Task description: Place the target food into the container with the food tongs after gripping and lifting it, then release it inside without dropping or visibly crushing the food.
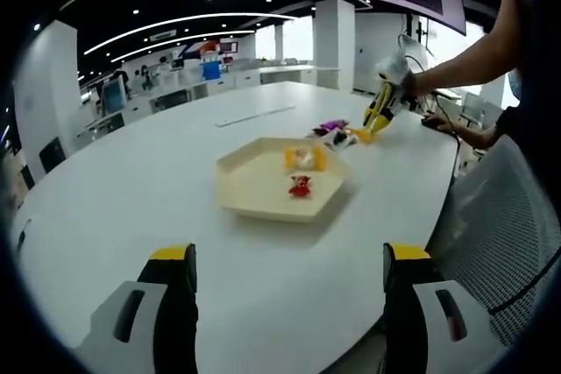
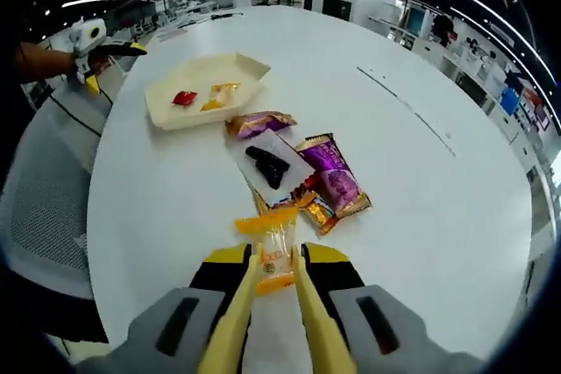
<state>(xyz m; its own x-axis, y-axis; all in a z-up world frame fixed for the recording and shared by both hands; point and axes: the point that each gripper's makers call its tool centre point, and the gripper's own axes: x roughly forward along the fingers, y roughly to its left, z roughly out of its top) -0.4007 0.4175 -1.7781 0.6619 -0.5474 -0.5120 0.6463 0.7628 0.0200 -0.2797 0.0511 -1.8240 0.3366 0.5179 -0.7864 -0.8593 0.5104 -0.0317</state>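
- Right tongs (image 2: pixel 275 279) pinching an orange-ended snack packet (image 2: pixel 273 254) w/ clear middle, just short of the other snacks.
- Snack pile (image 2: pixel 298 172) lying on white tabletop (image 2: pixel 421 216): purple wrappers, a clear pack w/ dark food.
- Cream tray (image 2: pixel 245 66) sitting beyond the pile, holding a red piece (image 1: pixel 300 186) & a yellow piece (image 1: pixel 303 158).
- Left tongs (image 1: pixel 289 264) hanging spread over bare tabletop, nothing btwn them, near side of tray.
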